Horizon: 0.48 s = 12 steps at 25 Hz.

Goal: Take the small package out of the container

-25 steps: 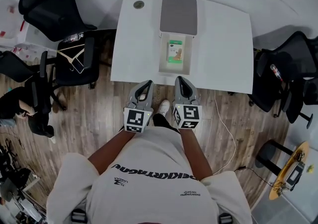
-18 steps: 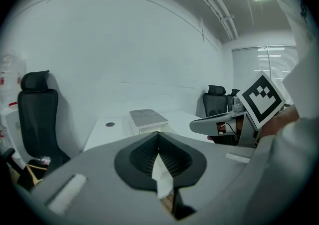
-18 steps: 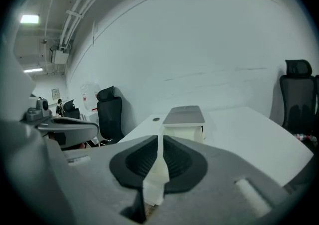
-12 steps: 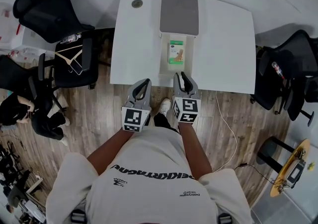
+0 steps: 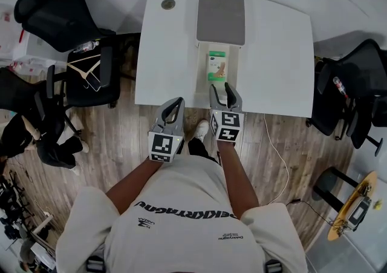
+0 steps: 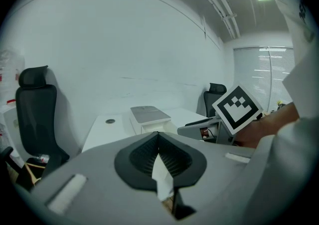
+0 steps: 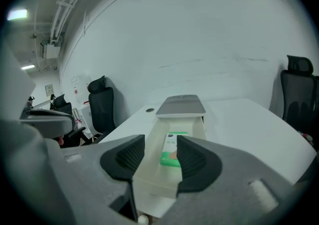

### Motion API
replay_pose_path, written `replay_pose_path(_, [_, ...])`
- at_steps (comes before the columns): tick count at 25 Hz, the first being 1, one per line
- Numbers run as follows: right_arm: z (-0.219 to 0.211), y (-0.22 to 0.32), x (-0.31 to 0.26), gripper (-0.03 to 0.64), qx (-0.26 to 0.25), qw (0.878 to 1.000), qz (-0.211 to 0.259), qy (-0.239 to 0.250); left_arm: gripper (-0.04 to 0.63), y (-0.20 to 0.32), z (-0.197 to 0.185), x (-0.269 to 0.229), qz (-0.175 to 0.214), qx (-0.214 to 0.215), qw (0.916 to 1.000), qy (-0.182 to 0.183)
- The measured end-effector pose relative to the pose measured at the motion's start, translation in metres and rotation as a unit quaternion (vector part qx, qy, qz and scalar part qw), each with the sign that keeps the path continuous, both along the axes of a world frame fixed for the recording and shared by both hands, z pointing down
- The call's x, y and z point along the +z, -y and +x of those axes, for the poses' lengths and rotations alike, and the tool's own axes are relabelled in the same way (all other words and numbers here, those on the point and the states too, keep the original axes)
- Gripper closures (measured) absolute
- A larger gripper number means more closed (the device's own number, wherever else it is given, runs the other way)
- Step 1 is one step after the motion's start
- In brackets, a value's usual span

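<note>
pkg: small green-white package (image 5: 217, 65) lies flat in container (image 5: 221, 19) open tray, on white table (image 5: 278, 54) | R gripper (image 5: 221, 88): at tray's near end, jaws apart, just been opening, nothing pinched btw them | L gripper (image 5: 176, 103): jaws together, empty, at table's near edge, beside R

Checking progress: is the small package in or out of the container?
In: the small package lies flat inside the pulled-out tray of the container.
</note>
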State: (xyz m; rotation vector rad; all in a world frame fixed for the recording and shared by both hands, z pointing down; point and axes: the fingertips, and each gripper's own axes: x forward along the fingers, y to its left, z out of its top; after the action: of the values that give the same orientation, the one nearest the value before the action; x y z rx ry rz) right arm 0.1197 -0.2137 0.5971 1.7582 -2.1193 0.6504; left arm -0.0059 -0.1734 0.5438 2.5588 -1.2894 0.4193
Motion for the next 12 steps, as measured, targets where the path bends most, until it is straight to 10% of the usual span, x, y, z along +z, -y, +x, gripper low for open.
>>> replay_pose_path(12, [0.006, 0.028, 0.031, 0.364, 0.011, 0.999, -0.046, -0.008, 0.604, 0.011, 0.003, 0.009, -0.010, -0.001, 0.9999, -0.003])
